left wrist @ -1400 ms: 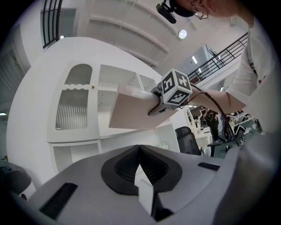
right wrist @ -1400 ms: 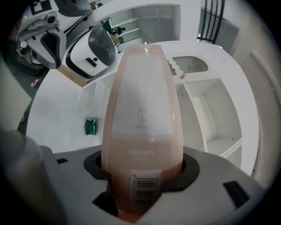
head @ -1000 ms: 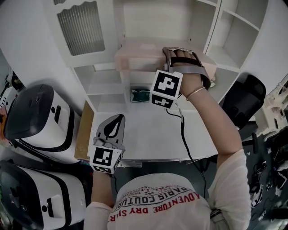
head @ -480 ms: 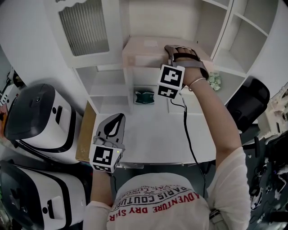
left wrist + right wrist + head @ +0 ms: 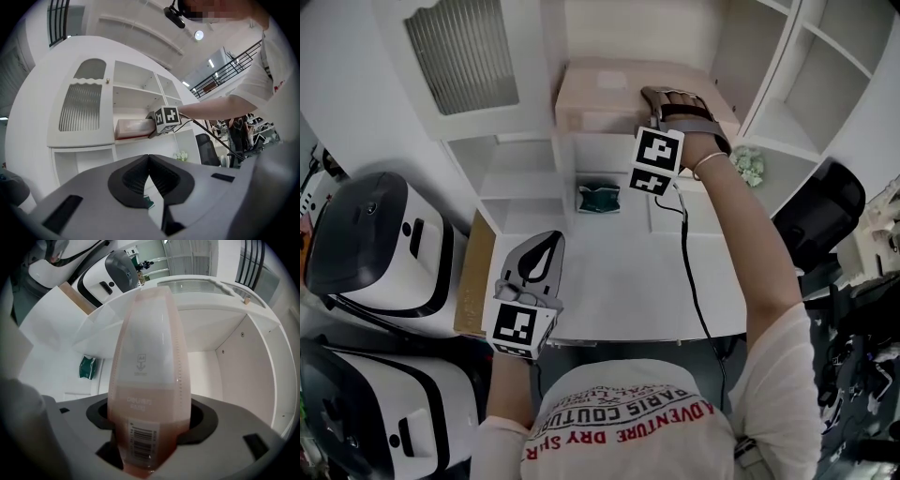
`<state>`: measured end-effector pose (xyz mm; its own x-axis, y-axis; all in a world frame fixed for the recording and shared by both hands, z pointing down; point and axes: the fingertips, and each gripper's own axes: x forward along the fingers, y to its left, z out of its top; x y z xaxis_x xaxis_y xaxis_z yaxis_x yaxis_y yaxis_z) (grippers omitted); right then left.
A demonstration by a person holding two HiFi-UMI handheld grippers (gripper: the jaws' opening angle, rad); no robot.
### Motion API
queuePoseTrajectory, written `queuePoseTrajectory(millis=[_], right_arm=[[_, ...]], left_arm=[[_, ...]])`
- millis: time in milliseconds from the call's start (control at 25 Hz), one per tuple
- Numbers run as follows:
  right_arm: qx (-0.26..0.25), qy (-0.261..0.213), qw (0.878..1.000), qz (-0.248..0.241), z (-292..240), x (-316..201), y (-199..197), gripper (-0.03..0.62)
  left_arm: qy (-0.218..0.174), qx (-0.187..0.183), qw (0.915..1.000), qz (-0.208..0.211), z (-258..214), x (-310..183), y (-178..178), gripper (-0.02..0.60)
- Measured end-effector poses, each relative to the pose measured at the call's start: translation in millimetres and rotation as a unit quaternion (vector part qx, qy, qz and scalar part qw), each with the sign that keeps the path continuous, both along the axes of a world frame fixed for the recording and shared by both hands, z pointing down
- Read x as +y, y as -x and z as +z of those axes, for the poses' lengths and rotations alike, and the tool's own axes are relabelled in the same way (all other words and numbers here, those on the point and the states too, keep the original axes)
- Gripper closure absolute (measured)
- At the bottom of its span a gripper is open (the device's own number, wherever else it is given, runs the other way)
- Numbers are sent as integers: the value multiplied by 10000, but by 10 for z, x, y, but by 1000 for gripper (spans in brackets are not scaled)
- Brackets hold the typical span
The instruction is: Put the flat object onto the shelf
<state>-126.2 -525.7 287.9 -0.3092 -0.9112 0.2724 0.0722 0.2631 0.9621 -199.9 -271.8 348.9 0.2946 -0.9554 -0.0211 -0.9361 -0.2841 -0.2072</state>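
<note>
1. Here we are at the white cabinet: the pink flat object (image 5: 595, 94) lies flat on the shelf (image 5: 138, 139), in the open bay just beside the ribbed door (image 5: 461, 56), its barcoded end pointing back out at us.
2. The right gripper (image 5: 667, 96) has that near end between its jaws, and they have just been opening. In the right gripper view a dark gap shows at one side of the case, so we call this grip let go, with the case resting on the board.
3. The left gripper (image 5: 539, 261) hangs low over the desk with its jaws pressed together on nothing. It has no part in this.
4. How will it handle? We judge it light and thin: a translucent plastic case, stiff along its length but likely to flex and twist if pinched at a corner.
5. Its skin looks smooth and glossy, so we expect it to slide easily on the painted shelf, and just as easily through the pads.
6. The best hold, to our eye, is the short end at mid-width, right over the label.
</note>
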Motion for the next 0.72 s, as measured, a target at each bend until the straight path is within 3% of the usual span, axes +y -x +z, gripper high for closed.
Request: queuePoseTrajectory(millis=[200,360,720], right_arm=[[-37,418,9990,-126,44,-13,-10,243],[-88,1169,9929,-219,210,-8,10,166],[93,733,9972,-140,220,-258,66,164]], left_arm=[[-130,25,9999,98,-66,-96,-39,568],[-81,-31,9998,190,-54,-156,-93,568],[51,33,10000,30,57,-230,52,568]])
